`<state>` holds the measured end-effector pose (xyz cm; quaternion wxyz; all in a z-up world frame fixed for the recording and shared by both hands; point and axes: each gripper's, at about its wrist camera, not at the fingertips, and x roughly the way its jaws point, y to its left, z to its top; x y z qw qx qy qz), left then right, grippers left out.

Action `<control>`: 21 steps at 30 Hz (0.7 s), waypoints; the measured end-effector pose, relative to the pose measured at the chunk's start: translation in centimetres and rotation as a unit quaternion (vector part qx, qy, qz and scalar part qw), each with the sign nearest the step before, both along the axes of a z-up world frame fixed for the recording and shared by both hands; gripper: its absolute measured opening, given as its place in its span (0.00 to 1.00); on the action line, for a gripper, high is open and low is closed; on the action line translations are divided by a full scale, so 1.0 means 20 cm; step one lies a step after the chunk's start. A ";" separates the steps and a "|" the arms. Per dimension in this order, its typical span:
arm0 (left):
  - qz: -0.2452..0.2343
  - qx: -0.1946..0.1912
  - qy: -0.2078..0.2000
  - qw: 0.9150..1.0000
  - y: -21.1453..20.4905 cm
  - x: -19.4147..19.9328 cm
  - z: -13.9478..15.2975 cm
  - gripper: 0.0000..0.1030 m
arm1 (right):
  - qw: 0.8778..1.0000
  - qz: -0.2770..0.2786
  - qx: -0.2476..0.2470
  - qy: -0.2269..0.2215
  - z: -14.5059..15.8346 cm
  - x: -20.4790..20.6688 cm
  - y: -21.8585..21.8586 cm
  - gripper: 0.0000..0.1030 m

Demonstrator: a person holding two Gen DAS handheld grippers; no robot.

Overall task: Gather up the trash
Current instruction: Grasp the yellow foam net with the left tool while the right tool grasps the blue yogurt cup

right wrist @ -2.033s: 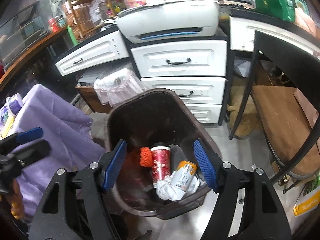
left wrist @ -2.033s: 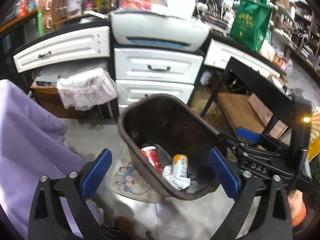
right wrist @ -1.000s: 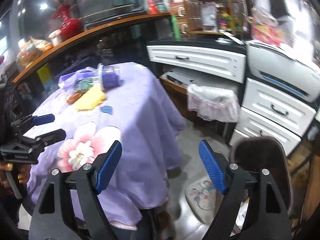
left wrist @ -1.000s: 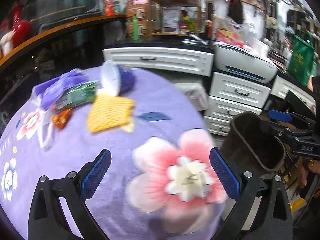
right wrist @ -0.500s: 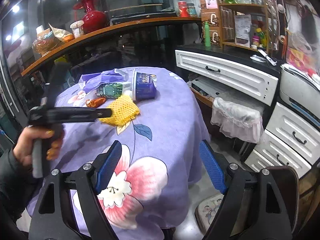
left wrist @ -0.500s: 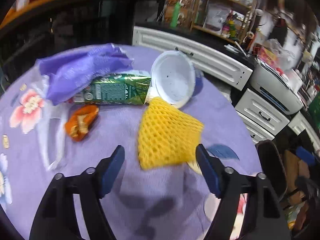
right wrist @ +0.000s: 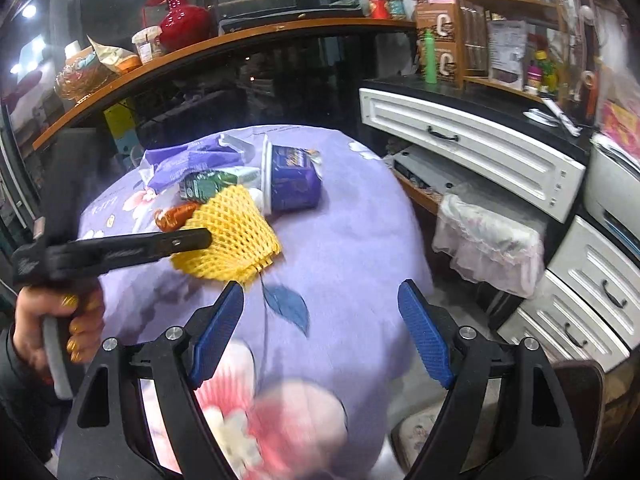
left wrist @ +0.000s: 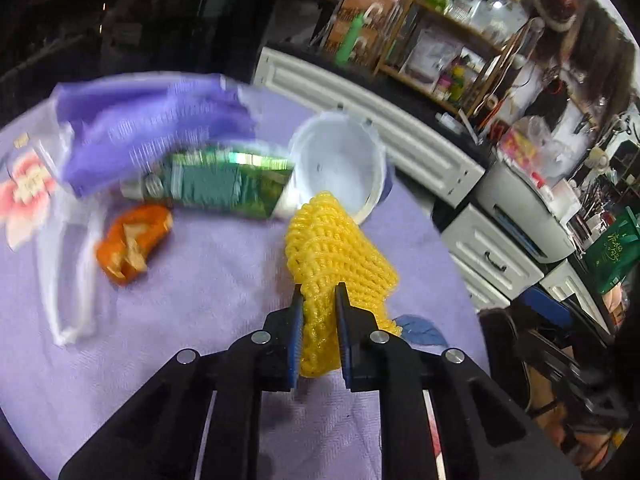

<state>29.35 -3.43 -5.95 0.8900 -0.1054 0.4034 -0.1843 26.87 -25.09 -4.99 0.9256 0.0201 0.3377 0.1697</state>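
My left gripper (left wrist: pixel 319 296) is shut on a yellow foam net (left wrist: pixel 332 248) and holds it over the purple flowered tablecloth (left wrist: pixel 200 280); it also shows in the right wrist view (right wrist: pixel 230 240). Behind it lie a green drink carton (left wrist: pixel 224 188), a tipped purple cup (left wrist: pixel 340 164) with a white inside, an orange wrapper (left wrist: pixel 132 242) and a purple bag (left wrist: pixel 152 120). My right gripper (right wrist: pixel 320 320) is open and empty above the table's near edge. The brown trash bin (right wrist: pixel 580 396) stands on the floor at lower right.
White drawers (right wrist: pixel 472 140) and a printer (left wrist: pixel 524 208) line the wall at the right. A lace-covered box (right wrist: pixel 488 240) sits under the counter. A clear plastic strip (left wrist: pixel 72 272) lies at the table's left. A floor mat (right wrist: pixel 420 432) lies beside the bin.
My left gripper has closed on the yellow foam net and lifted it off the cloth. The right gripper has stayed open, drifting slightly closer over the table.
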 end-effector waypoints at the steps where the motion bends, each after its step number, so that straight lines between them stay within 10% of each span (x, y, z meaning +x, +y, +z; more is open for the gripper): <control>1: 0.003 0.005 -0.016 1.000 0.01 -0.03 0.03 0.15 | 1.000 0.007 0.002 0.003 0.00 0.04 0.02 0.77; 21: 0.060 0.035 -0.070 0.995 0.10 -0.05 0.14 0.15 | 0.998 0.045 -0.015 0.043 -0.06 0.75 0.34 0.77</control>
